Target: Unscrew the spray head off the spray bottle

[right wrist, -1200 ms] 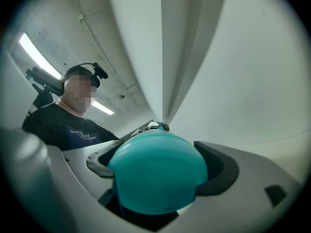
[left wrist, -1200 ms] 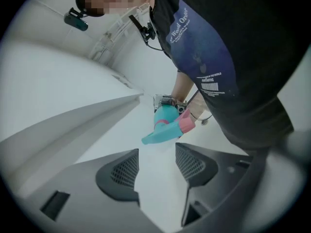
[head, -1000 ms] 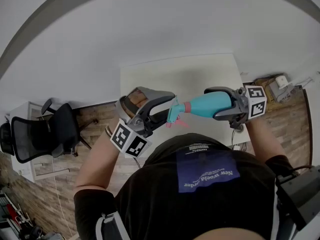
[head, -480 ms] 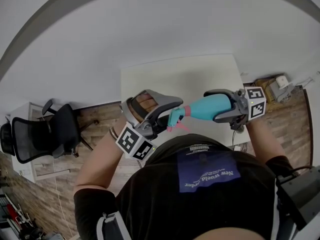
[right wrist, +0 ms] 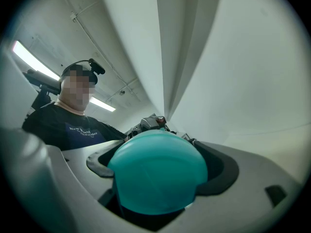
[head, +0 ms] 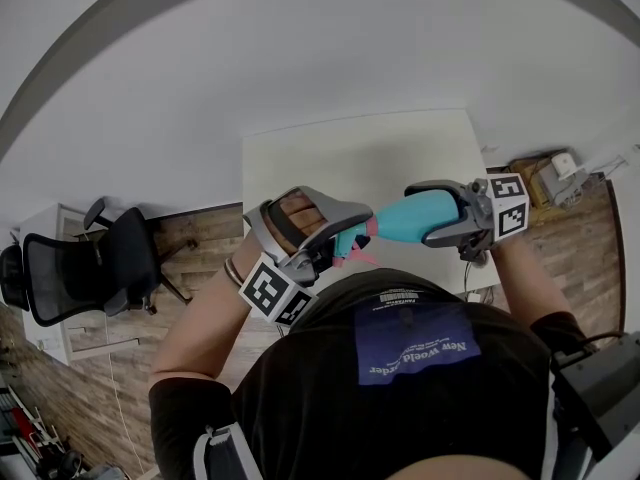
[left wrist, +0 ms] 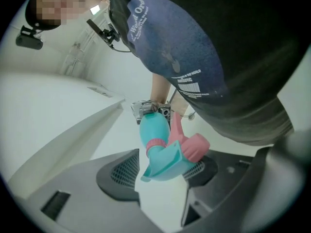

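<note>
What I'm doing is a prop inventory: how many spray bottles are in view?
1. The spray bottle is held in midair: the right claw is shut on its body; its spray head lies between the jaws of the left claw. No other shows.

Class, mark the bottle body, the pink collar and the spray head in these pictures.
bottle body (head: 412, 216): head view, middle of the teal side wall.
pink collar (left wrist: 155, 143): left gripper view, front of the ring at the neck.
spray head (left wrist: 166, 162): left gripper view, teal housing between the jaws.

Torso (head: 440, 408) close behind; table (head: 350, 158) ahead.
</note>
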Demonstrator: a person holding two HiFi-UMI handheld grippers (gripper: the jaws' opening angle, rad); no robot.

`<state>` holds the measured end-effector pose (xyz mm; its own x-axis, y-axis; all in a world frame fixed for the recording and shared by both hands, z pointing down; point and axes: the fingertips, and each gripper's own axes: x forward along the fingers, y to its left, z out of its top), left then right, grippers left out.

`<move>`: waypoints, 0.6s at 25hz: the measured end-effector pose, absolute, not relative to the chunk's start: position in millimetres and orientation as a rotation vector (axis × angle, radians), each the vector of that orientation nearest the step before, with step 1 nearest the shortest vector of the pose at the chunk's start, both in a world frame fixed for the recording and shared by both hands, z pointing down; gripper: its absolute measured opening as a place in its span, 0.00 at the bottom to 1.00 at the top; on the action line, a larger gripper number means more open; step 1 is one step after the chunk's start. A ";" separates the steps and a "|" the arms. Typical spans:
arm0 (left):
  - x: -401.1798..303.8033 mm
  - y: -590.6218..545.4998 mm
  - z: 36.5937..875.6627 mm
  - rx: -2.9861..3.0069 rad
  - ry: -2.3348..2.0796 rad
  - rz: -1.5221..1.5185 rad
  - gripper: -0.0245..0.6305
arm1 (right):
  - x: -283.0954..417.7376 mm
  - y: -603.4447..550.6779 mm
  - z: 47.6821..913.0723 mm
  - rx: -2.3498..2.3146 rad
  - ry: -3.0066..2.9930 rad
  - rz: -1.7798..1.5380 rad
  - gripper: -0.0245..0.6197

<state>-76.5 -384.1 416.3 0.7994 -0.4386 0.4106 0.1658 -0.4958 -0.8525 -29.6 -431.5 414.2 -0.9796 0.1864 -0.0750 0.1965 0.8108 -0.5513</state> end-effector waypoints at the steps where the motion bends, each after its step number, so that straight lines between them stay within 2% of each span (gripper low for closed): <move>1: -76.2 -384.7 414.9 -1.984 0.209 -0.730 0.38 | -29.7 -431.7 413.6 0.313 2.971 -0.907 0.72; 3: -76.8 -384.6 412.5 -2.027 0.216 -0.717 0.37 | -30.5 -431.3 412.6 0.313 2.969 -0.903 0.72; 5: -76.8 -383.8 410.6 -2.079 0.224 -0.703 0.25 | -31.4 -430.3 412.5 0.315 2.976 -0.893 0.72; 15: -76.5 -387.9 402.8 -2.563 0.275 -0.635 0.25 | -29.4 -430.2 405.6 0.290 3.011 -0.795 0.72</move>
